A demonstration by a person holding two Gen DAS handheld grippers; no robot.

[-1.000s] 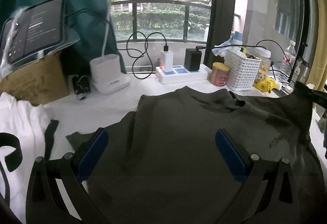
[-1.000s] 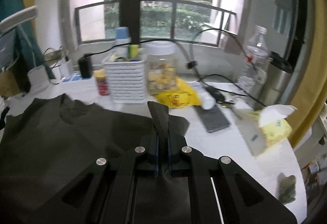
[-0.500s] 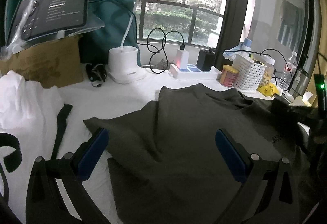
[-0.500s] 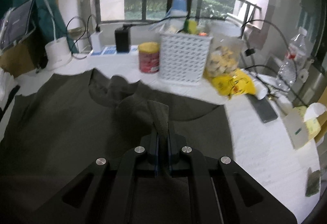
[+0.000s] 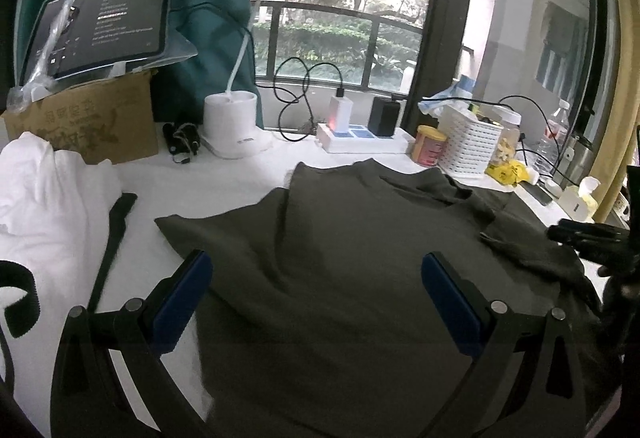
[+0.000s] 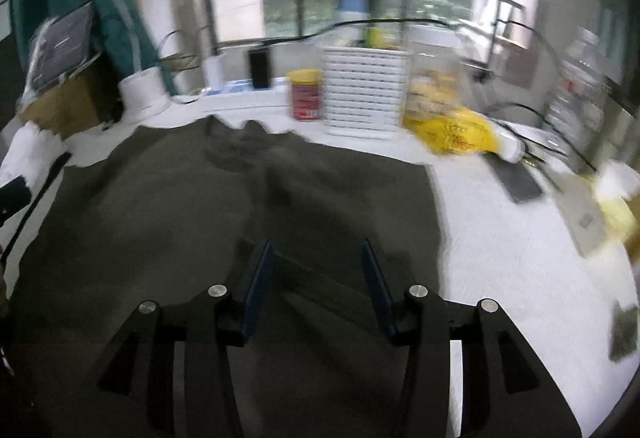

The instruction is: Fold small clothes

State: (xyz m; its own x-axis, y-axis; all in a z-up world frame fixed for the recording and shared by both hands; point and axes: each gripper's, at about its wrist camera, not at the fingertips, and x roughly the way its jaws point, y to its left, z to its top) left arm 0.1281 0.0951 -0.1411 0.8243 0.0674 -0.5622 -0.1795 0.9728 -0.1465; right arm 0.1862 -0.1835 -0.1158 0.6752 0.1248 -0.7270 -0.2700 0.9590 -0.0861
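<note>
Fingers of the left gripper (image 5: 316, 302) stand wide apart, with nothing pinched between them. They hang over the dark green shirt (image 5: 344, 262), which lies spread on the white desk (image 5: 224, 182).

The right gripper (image 6: 318, 282) is opening its fingers. The shirt lies under the gap, and the blue pads (image 6: 258, 278) do not press on it. A folded flap of the shirt sits just past them, at 12 o'clock. That view is blurry.

At 1 o'clock from the shirt stands a white basket (image 5: 468, 148) with bottles and small things in it; I cannot tell what they all are. Just beside it, to the left, is a red can with a yellow lid (image 5: 429, 145). To the right is a clear jar (image 6: 434, 78) with yellow bits inside, and a yellow bag (image 6: 452, 130) lies in front of it.

At 9 o'clock lies a white cloth (image 5: 44, 190), touching a cardboard box (image 5: 92, 126) with a tablet (image 5: 100, 22) on top.
</note>
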